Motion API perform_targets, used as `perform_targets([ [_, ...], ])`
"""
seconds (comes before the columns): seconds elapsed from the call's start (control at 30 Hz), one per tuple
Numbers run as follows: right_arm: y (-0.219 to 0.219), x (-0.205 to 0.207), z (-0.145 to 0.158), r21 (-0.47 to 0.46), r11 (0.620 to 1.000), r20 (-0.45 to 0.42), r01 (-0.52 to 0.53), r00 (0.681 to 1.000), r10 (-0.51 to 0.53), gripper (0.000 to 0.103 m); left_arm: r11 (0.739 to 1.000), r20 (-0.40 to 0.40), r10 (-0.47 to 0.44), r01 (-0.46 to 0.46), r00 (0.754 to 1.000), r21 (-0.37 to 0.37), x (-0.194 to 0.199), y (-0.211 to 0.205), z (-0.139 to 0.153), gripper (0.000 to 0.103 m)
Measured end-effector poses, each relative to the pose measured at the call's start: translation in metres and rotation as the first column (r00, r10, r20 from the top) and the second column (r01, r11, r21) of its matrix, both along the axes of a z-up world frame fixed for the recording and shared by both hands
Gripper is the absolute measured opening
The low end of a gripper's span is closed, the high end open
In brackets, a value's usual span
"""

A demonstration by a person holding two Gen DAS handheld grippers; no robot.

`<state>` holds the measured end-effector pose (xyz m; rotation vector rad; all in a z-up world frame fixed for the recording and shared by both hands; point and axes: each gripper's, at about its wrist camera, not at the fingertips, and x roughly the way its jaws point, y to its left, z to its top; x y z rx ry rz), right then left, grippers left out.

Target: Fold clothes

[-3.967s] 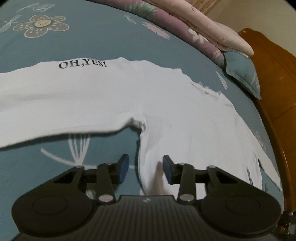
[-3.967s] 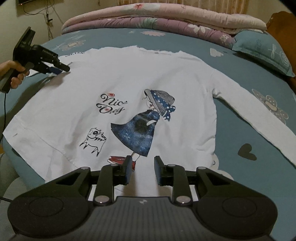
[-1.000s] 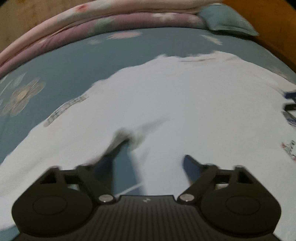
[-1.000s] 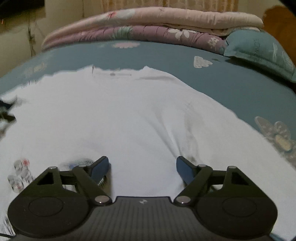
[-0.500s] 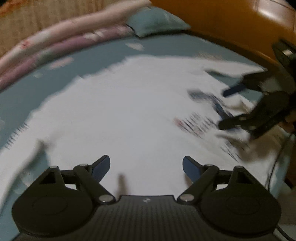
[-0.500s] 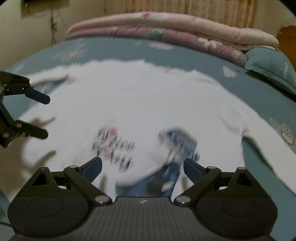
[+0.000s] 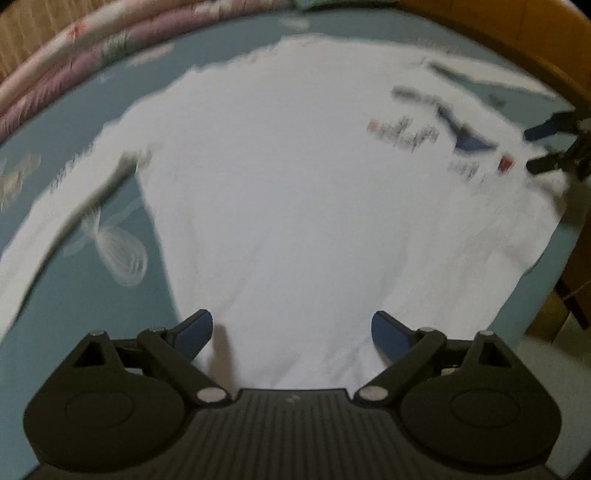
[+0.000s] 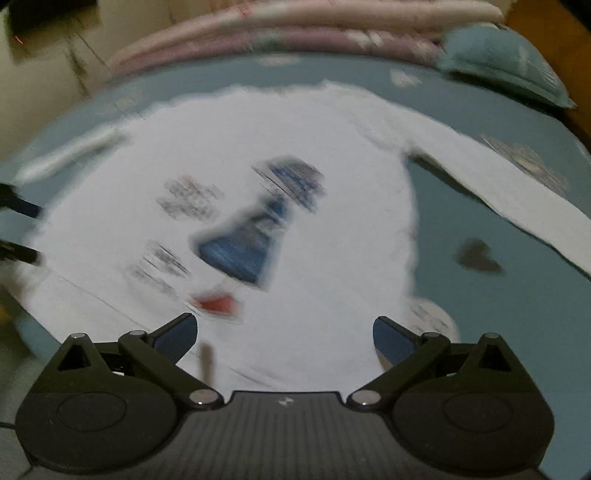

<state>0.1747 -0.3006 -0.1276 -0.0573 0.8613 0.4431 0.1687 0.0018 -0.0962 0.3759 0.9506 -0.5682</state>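
White shirt [image 8: 314, 184] spread flat on my bed [image 8: 517, 295], filling centre of both views, printed side up, blue figure print mid-frame in right view. Sleeve [image 8: 498, 184] runs toward right edge. My left gripper [image 7: 291, 328]: jaws opening, wide, nothing between them. My right gripper [image 8: 284, 332]: jaws opening, wide, empty. Folded quilts [image 8: 295, 29] along top. Pillow [image 8: 498, 62] upper right. Frames blurred.

white long-sleeved cloth shirt [image 8: 332, 258], matt and smooth, on teal printed cloth bedsheet [image 8: 498, 314]. black matt plastic gripper [image 8: 284, 334], ribbed housing. glossy orange wooden headboard [image 7: 517, 33].
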Motion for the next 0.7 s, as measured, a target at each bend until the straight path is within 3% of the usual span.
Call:
perform_targets([
  [0.1,0.027,0.009,0.005,0.055,0.997,0.038,-0.051,0.998,0.049,0.103,0.998,0.028,-0.015,0.017,0.999,-0.068,0.006,-0.025,0.007,0.093],
  [0.2,0.051,0.022,-0.005,0.053,0.996,0.038,-0.071,0.997,0.069,0.103,0.995,0.020,-0.013,0.015,1.000,-0.097,0.016,-0.050,-0.002,0.093],
  [0.3,0.054,0.020,-0.019,-0.016,0.998,0.037,-0.057,0.998,0.057,0.103,0.999,0.009,-0.023,0.023,1.000,-0.040,0.016,-0.062,-0.020,0.093],
  [0.37,0.048,0.010,-0.025,-0.078,0.996,0.057,-0.050,0.997,0.055,0.103,0.999,-0.001,-0.007,0.007,1.000,-0.052,0.010,-0.050,-0.026,0.098],
  [0.47,0.019,-0.016,-0.024,-0.050,0.999,0.058,-0.002,0.998,0.005,0.103,0.998,-0.021,0.022,-0.024,1.000,-0.061,-0.004,-0.027,-0.026,0.102],
  [0.57,0.008,-0.031,-0.021,-0.075,0.997,0.049,0.005,0.999,-0.001,0.103,1.000,-0.043,-0.014,0.015,0.999,0.014,-0.015,-0.021,-0.021,0.102],
  [0.63,0.014,-0.019,-0.015,-0.073,0.997,0.042,0.030,0.999,-0.027,0.103,1.000,-0.059,-0.013,0.014,0.998,0.022,-0.007,-0.023,-0.012,0.102],
  [0.7,0.021,-0.003,-0.006,-0.061,0.997,0.059,0.057,0.997,-0.053,0.103,1.000,-0.012,0.000,0.000,1.000,-0.007,0.012,-0.029,-0.002,0.102],
])
